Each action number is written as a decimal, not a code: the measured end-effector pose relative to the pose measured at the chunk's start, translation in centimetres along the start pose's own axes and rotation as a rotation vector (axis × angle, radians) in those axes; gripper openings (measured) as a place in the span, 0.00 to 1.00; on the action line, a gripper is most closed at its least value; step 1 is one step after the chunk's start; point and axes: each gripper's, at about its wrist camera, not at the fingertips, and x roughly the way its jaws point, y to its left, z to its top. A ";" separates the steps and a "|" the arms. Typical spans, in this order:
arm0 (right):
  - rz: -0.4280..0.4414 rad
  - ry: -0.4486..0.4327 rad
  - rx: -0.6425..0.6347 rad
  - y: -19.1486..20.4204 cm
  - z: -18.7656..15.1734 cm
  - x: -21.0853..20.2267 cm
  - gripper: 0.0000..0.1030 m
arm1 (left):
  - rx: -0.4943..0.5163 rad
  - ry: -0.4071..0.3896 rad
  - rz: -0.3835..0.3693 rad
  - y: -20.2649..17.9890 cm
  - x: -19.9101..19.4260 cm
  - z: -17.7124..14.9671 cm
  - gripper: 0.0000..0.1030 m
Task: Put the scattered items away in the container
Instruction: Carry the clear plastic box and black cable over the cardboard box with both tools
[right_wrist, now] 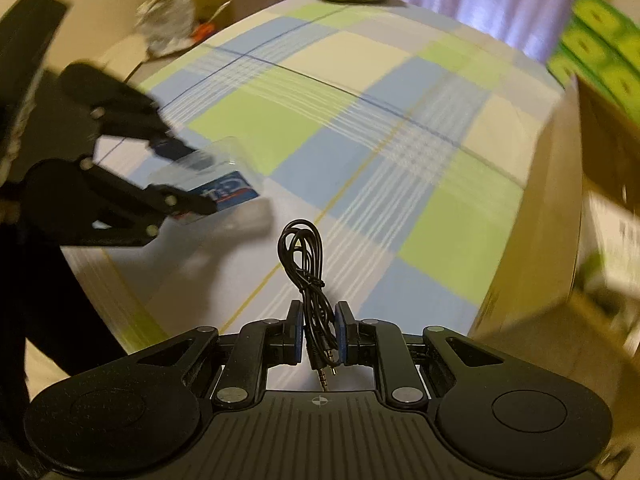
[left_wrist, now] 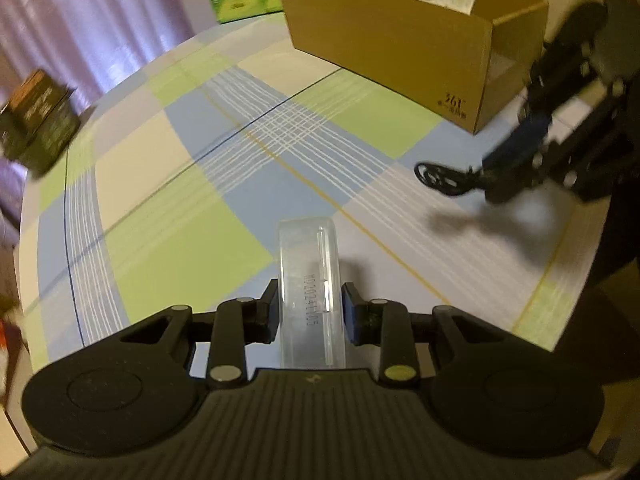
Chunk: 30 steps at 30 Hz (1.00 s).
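Clear plastic case (left_wrist: 310,292) sits clamped in the left hand-held gripper (left_wrist: 310,312), above the checked tabletop (left_wrist: 168,184). Right hand-held gripper (right_wrist: 318,330) pinches a coiled black cable (right_wrist: 304,256), with the cardboard box (left_wrist: 400,40) just beside it.

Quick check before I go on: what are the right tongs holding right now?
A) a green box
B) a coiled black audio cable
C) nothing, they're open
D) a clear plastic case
B: in the right wrist view the right tongs pinch the coiled black audio cable, its jack plugs hanging behind the pads.
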 end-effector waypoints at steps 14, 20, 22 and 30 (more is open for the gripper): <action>-0.019 -0.040 0.189 -1.1 -4.5 1.7 0.18 | -0.211 0.007 -0.056 -2.0 0.7 -1.8 0.25; -0.046 -0.088 0.108 0.0 -4.9 2.0 0.18 | -0.235 -0.011 -0.062 -1.7 0.8 -2.0 0.25; -0.062 -0.099 0.059 0.6 -4.9 2.3 0.18 | -0.256 -0.019 -0.071 -1.5 0.8 -2.2 0.25; -0.100 -0.099 -0.082 1.9 -5.2 3.7 0.18 | -0.284 -0.023 -0.089 -1.2 1.4 -2.5 0.28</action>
